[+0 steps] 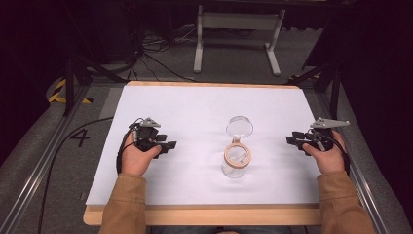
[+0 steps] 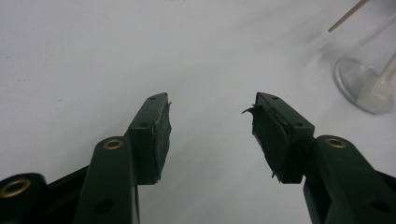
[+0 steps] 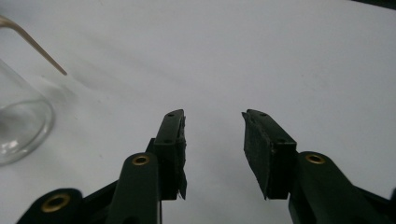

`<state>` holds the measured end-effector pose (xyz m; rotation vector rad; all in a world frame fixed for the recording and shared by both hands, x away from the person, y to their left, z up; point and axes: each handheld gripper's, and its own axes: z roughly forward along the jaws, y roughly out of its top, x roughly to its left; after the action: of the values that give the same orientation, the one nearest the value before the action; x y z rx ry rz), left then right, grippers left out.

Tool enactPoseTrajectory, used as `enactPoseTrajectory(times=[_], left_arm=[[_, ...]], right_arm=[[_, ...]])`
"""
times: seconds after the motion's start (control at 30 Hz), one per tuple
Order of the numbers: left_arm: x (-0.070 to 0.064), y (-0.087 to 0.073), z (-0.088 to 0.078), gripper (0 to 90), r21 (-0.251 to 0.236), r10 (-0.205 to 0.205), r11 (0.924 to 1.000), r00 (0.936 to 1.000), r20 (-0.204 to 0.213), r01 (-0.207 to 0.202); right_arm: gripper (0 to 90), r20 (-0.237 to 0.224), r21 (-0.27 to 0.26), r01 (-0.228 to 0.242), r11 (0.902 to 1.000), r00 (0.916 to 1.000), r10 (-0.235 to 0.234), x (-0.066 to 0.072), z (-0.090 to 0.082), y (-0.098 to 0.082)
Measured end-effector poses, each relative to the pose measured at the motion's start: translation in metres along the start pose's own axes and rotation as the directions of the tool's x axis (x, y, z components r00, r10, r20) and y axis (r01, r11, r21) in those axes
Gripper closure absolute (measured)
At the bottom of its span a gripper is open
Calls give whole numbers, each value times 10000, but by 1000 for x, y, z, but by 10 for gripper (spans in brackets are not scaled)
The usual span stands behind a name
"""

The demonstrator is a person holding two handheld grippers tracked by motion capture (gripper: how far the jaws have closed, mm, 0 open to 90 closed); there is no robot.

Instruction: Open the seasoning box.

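I hold my left gripper (image 1: 168,145) and right gripper (image 1: 291,140) spread and empty either side of the open glass jar (image 1: 236,160) mid-table, its lid (image 1: 239,126) just behind, so I judge nothing started; next needs reaching in.

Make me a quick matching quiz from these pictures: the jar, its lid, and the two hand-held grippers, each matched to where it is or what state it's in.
Things:
1. glass jar
2. glass lid
3. left hand-held gripper
4. right hand-held gripper

Descriptions:
A. open, at the mat's right edge
B. hinged back, lying behind the jar
C. upright, mid-mat, mouth open
D. open, on the mat's left part

Pairs: 1-C, 2-B, 3-D, 4-A
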<state>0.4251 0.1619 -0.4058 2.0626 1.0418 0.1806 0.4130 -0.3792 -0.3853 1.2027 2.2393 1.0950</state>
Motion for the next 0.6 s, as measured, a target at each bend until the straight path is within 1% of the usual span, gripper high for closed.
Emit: enactPoseTrajectory(times=[0.03, 0.1, 0.17, 0.2, 0.23, 0.27, 0.3, 0.37, 0.43, 0.47, 0.5, 0.53, 0.6], left_arm=[[1, -1, 1, 470, 78, 15, 10000, 10000, 19, -15], [1, -2, 3, 468, 114, -14, 9999, 10000, 20, 14], [2, -3, 5, 465, 271, -104, 9996, 9999, 41, 103], [4, -4, 7, 461, 325, 12, 9995, 10000, -9, -12], [4, -4, 9, 455, 417, -67, 9991, 10000, -1, 67], [4, -5, 10, 454, 440, 18, 9990, 10000, -26, -17], [4, -5, 11, 454, 571, -16, 9984, 10000, 8, 15], [4, -6, 13, 452, 663, 41, 9978, 10000, 85, -47], [4, -6, 14, 450, 719, 6, 9974, 10000, 90, -12], [4, -6, 15, 447, 745, -11, 9972, 10000, 68, 5], [4, -7, 17, 447, 759, -25, 9971, 9999, 149, 14], [5, -8, 18, 435, 875, -57, 9962, 9998, 181, 41], [6, -9, 21, 431, 1027, -21, 9947, 9998, 206, 0]], right_arm=[[594, 59, 55, 62, 10000, 10000, -63, -1, 2, -1], [594, -23, 168, -21, 9999, 10000, 21, -2, 6, -4], [594, -65, 214, -58, 9998, 10000, 59, -2, 8, -5], [594, -145, 242, -114, 9996, 9998, 117, -2, 9, -7], [593, -208, 318, -140, 9994, 9997, 147, -3, 12, -8], [593, -241, 409, -137, 9991, 9996, 146, -3, 15, -10], [593, -249, 489, -151, 9987, 9996, 163, -3, 16, -11], [593, -325, 724, -129, 9973, 9994, 153, -2, 22, -14], [593, -393, 844, -126, 9964, 9991, 160, -1, 27, -17], [592, -517, 1004, -88, 9949, 9986, 140, 1, 33, -20], [592, -517, 1004, -88, 9949, 9986, 140, 1, 33, -20], [591, -632, 1085, -65, 9941, 9979, 135, 5, 38, -21], [589, -704, 1211, 131, 9926, 9975, -46, 9, 43, -22]])
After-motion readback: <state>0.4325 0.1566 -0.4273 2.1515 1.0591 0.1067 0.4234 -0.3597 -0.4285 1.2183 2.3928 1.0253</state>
